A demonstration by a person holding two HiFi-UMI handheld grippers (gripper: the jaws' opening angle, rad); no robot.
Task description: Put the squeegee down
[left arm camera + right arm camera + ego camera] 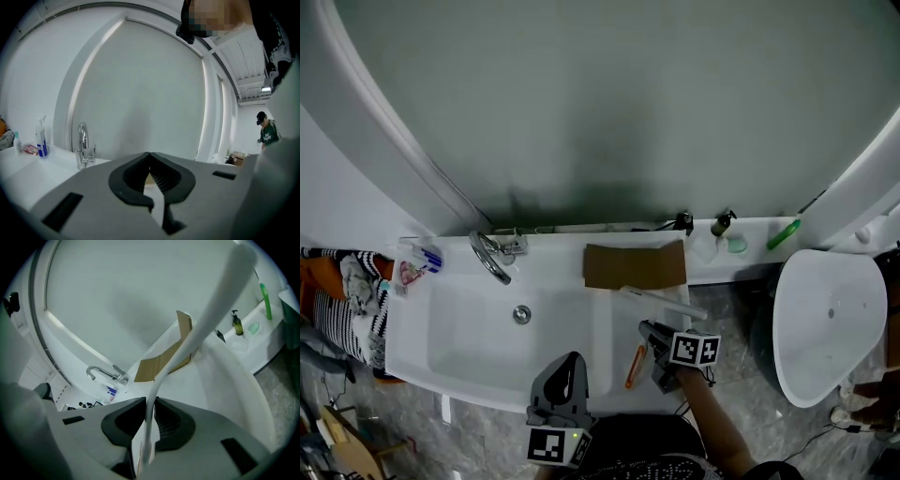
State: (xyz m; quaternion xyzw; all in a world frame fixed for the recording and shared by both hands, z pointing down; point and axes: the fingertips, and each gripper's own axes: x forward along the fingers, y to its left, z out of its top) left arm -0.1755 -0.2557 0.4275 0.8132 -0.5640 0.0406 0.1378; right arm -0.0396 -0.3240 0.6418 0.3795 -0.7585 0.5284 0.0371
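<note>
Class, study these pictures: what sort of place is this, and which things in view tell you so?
Most likely a bathroom: a white sink with a chrome faucet, and a pump bottle on the ledge behind it.

Reference point: the sink basin point(469, 347). The faucet point(490, 255) stands on the rim behind the basin. The cardboard sheet point(635, 265) lies on the counter right of the basin, against the rear ledge. The squeegee point(661, 300) is right of the basin, just before the cardboard sheet. The slim tool point(636, 366) lies right of the basin, nearer the front edge. The pump bottle point(722, 223) stands on the rear ledge, further right. The cloth point(356, 291) lies left of the basin.
</note>
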